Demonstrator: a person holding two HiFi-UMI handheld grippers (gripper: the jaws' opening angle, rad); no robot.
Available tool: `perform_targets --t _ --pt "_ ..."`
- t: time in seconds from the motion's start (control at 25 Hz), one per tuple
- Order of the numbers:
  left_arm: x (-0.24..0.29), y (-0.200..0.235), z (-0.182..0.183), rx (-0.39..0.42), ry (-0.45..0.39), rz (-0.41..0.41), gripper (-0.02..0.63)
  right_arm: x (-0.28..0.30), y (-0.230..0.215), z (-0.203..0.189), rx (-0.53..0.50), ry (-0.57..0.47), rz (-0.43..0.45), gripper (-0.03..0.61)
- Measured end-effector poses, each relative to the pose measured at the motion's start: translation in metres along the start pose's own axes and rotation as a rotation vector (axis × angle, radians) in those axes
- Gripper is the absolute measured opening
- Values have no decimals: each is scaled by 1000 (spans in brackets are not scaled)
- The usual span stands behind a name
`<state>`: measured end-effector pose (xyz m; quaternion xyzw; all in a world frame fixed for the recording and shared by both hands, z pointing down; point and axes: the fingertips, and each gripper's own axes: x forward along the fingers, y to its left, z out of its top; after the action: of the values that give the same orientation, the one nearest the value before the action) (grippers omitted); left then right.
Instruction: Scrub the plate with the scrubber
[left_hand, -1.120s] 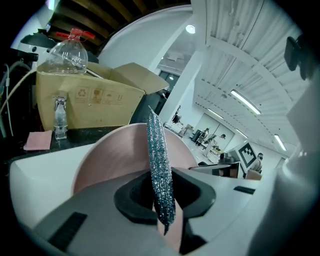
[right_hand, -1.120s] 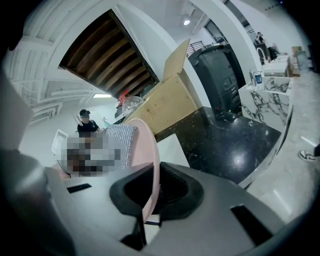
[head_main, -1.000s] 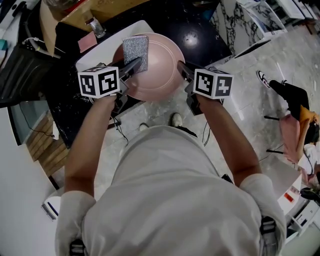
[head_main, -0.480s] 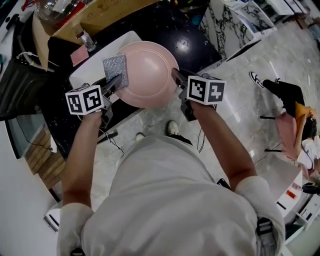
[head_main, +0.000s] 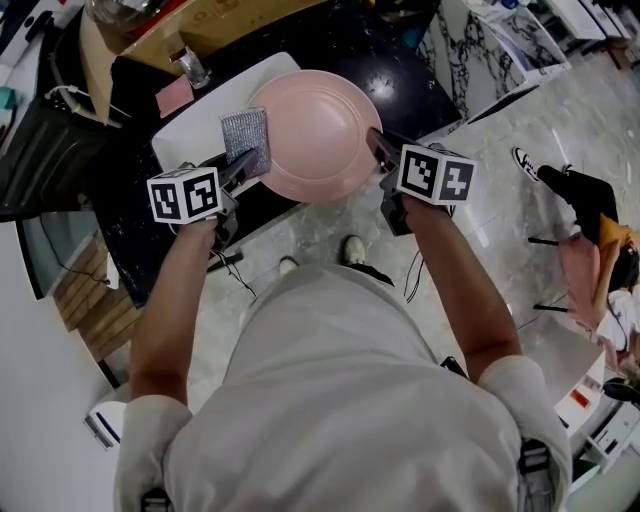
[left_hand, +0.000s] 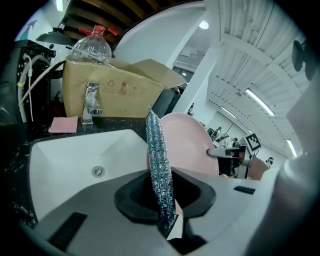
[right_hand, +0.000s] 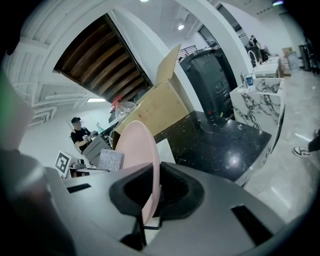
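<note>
One plate (head_main: 318, 135), one scrubber (head_main: 246, 138)

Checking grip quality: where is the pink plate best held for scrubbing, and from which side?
Grip the pink plate by its thin rim from the right, as the right gripper does; that leaves its face open to the scrubber at the left.

Both arms reach forward from the torso, bare below short sleeves. The left arm (head_main: 172, 300) runs nearly straight. The left gripper (head_main: 243, 166) (left_hand: 163, 210) has its jaws closed on the silver scrubber (head_main: 246, 138) (left_hand: 158, 155), which stands edge-on between them. The right arm (head_main: 455, 285) angles inward. The right gripper (head_main: 379, 151) (right_hand: 146, 202) has its jaws clamped on the rim of the pink plate (head_main: 318, 128) (right_hand: 140, 150). The two grippers sit level with each other, apart, on opposite sides of the plate.
</note>
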<state>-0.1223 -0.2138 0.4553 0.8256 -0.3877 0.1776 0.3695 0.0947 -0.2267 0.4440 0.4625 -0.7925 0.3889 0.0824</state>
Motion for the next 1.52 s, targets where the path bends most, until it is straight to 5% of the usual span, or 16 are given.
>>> perform_targets --t 0.48,1.08,1.52 --pt "-10 -2 -16 -12 -9 -2 69 8 4 -6 -10 15 1 26" --pt "19 -96 17 4 -100 -164 68 17 18 -7 -20 29 22 23" --pt "52 -128 14 -40 -126 -175 67 19 23 -3 5 18 29 23"
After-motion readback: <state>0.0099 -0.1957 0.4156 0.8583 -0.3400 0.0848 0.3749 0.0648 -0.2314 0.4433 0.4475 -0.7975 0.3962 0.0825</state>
